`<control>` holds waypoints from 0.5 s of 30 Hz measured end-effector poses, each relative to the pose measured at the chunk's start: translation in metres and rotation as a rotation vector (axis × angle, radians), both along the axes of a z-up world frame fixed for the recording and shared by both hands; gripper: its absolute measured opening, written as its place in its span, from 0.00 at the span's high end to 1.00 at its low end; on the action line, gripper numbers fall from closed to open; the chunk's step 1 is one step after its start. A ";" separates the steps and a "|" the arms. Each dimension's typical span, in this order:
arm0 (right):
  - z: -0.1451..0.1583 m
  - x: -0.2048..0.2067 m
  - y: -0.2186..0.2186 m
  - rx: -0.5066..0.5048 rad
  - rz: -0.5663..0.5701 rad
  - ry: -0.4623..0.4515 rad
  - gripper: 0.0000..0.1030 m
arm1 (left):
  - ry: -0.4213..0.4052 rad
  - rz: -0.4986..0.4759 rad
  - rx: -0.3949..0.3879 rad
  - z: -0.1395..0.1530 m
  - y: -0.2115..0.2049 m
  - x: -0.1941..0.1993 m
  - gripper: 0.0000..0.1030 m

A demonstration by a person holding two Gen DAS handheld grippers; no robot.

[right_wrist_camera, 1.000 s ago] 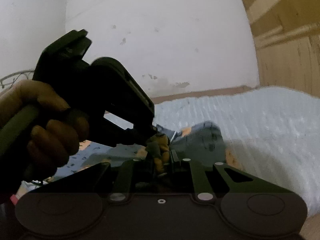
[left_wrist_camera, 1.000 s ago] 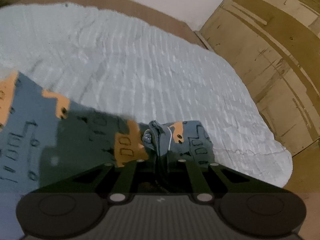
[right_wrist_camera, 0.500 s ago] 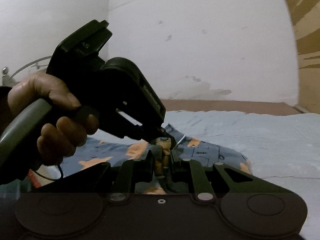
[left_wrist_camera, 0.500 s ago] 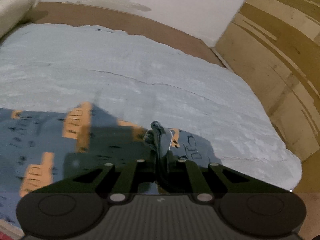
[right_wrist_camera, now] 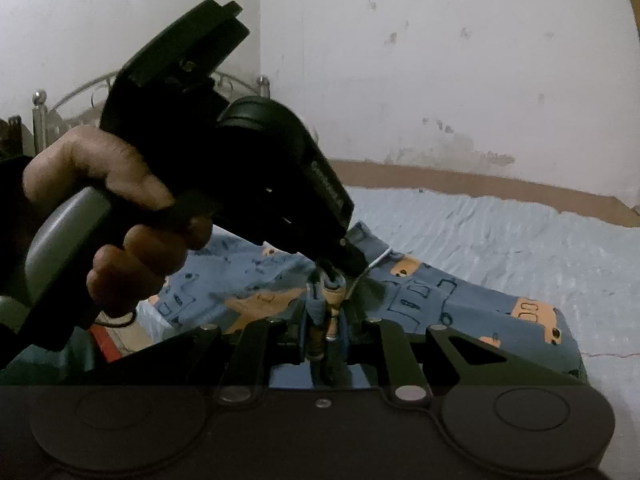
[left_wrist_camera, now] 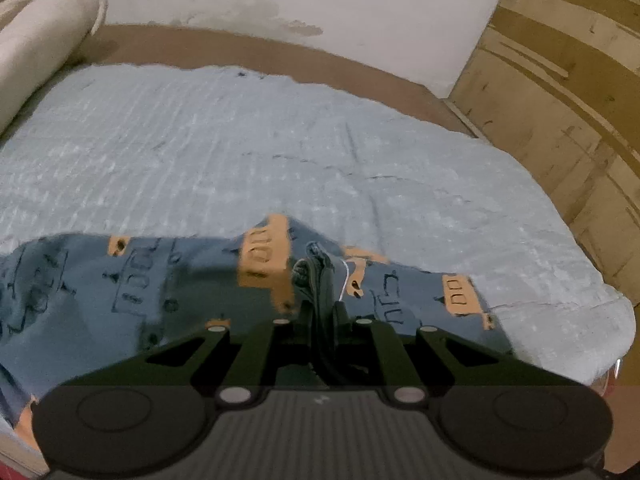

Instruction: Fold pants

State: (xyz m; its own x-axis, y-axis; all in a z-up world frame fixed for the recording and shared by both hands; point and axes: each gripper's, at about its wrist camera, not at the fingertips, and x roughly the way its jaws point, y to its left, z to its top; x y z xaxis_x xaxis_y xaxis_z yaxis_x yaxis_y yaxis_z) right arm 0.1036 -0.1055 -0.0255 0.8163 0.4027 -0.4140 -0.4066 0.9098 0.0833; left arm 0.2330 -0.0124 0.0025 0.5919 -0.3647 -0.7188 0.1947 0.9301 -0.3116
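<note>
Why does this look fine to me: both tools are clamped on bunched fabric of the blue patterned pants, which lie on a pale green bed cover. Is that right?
Not quite: the bed cover is pale blue, not green, as the left wrist view shows. The rest holds: the left tool and the right tool are each clamped on bunched fabric of the blue patterned pants.

Stained white wall [left_wrist_camera: 280,0], plywood panel [left_wrist_camera: 560,100], dim rm.

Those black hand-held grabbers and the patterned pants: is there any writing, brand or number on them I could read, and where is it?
Left gripper: raised lettering runs along its black body, too dark and blurred to read.
Right gripper: no text visible.
Pants: printed vehicle drawings only, no readable words or numbers.
Blue bedsheet and wall: no writing.
</note>
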 end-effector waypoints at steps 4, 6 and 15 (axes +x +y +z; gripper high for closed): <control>-0.008 0.015 0.009 0.007 0.012 0.023 0.83 | 0.043 0.013 -0.044 -0.021 0.013 0.006 0.91; -0.011 0.018 0.011 0.007 0.016 0.032 0.79 | 0.041 0.016 -0.057 -0.026 0.016 0.005 0.86; -0.009 -0.017 -0.022 -0.002 -0.038 -0.072 0.04 | 0.014 0.061 0.009 -0.026 0.021 -0.005 0.37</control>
State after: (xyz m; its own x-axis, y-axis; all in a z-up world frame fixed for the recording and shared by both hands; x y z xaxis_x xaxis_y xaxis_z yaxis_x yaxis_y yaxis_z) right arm 0.0863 -0.1274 -0.0343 0.8587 0.3701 -0.3544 -0.3766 0.9248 0.0532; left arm 0.2284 0.0089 -0.0235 0.6026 -0.3219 -0.7303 0.1328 0.9427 -0.3059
